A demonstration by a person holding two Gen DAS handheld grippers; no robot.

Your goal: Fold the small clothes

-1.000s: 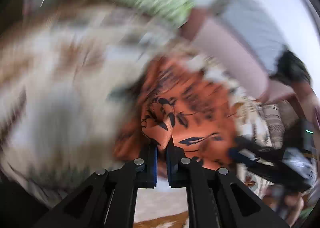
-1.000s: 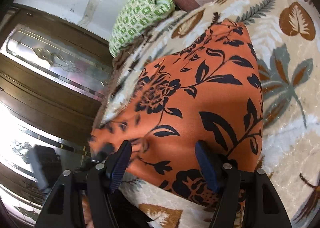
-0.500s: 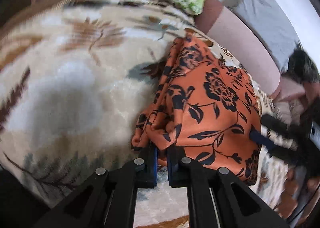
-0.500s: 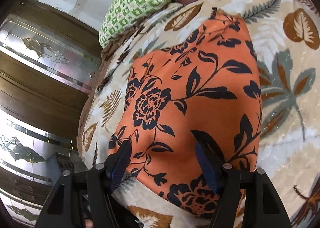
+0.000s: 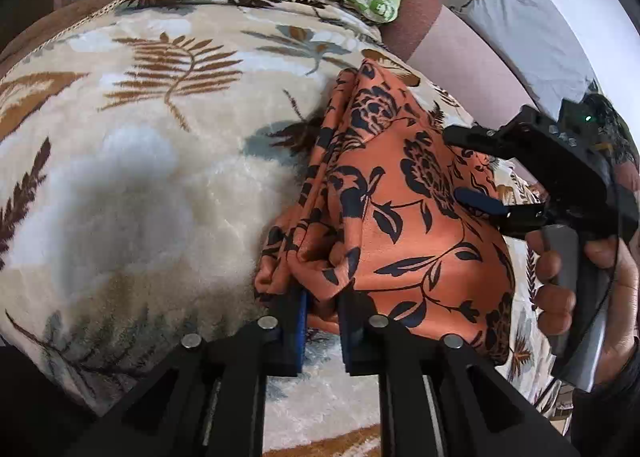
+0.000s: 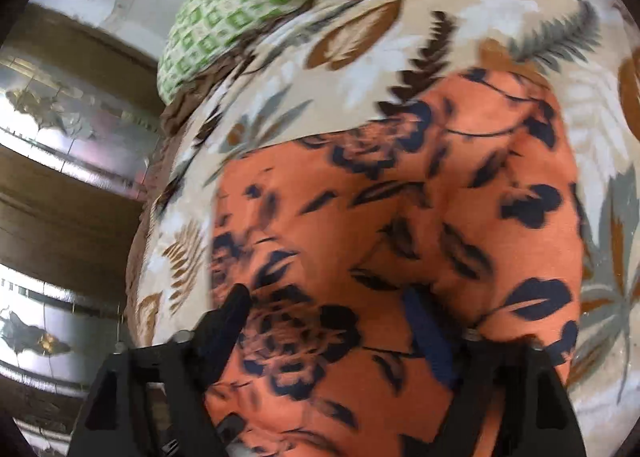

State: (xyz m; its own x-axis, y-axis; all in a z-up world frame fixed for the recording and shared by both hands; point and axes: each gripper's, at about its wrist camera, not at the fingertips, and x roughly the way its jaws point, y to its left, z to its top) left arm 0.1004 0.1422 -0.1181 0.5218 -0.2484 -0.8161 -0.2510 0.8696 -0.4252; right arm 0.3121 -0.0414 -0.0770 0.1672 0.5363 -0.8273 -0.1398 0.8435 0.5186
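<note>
The orange floral garment (image 5: 400, 217) lies on the leaf-patterned blanket (image 5: 140, 177), its long axis running from lower centre toward the upper right of the left wrist view. The left gripper (image 5: 322, 321) pinches its bunched near corner. The right gripper (image 6: 332, 321), jaws wide apart, hovers over the cloth; a green checked pillow (image 6: 232, 5) sits upper left.

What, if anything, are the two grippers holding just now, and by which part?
The left gripper is shut on a bunched near edge of the orange floral garment. The right gripper is open over the same cloth, with nothing pinched.
</note>
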